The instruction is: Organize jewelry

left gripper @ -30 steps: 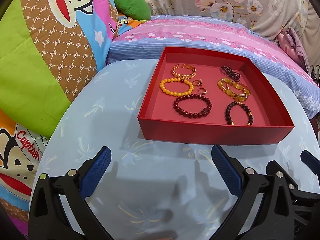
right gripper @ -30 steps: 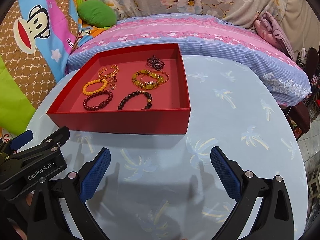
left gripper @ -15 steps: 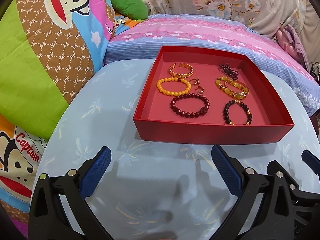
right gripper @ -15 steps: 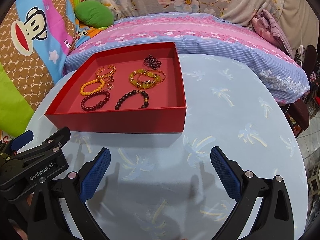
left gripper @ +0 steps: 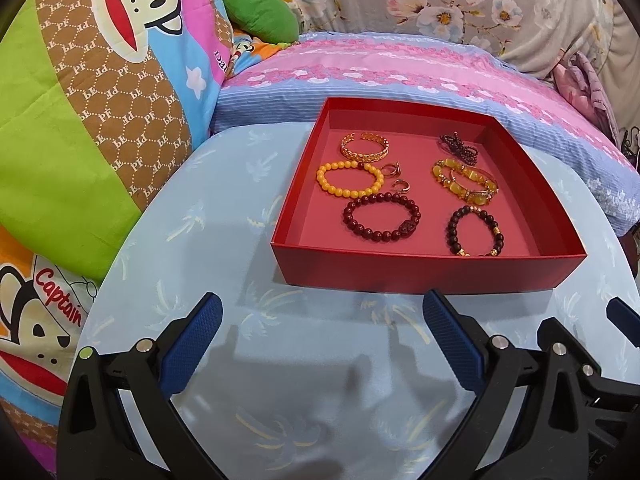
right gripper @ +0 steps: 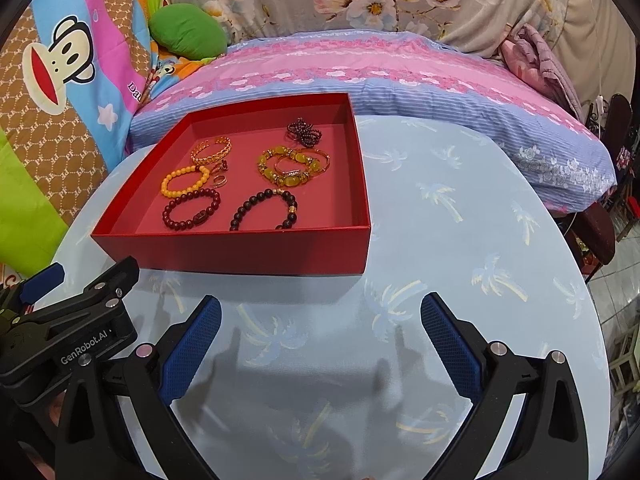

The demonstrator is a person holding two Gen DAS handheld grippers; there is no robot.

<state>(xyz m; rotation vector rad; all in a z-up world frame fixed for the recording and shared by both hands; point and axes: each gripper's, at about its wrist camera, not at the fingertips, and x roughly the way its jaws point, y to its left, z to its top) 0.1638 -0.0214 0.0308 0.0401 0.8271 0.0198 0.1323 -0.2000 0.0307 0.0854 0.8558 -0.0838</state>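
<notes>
A red tray (left gripper: pixel 420 272) (right gripper: pixel 240 252) stands on the round light-blue table. In it lie a gold cuff (left gripper: pixel 364 146), a yellow bead bracelet (left gripper: pixel 348 179), a dark red bead bracelet (left gripper: pixel 382 217), a dark bead bracelet with gold beads (left gripper: pixel 476 230), a yellow-stone bracelet (left gripper: pixel 464 182), a small dark bead cluster (left gripper: pixel 458 144) and two small rings (left gripper: pixel 402 186). My left gripper (left gripper: pixel 320 312) is open and empty, in front of the tray. My right gripper (right gripper: pixel 320 312) is open and empty, in front of the tray's right corner.
The table (right gripper: pixel 460 240) has bare surface right of the tray. A pink-and-blue bed (right gripper: pixel 360 64) runs behind it. A cartoon-monkey cushion (left gripper: pixel 100 100) lies at the left, a green pillow (left gripper: pixel 260 16) behind it. The left gripper's body (right gripper: pixel 68 332) shows beside my right gripper.
Both grippers have drawn back a little from the tray and shifted left; the tray sits farther off and more to the right in the views. Both stay open and empty.
</notes>
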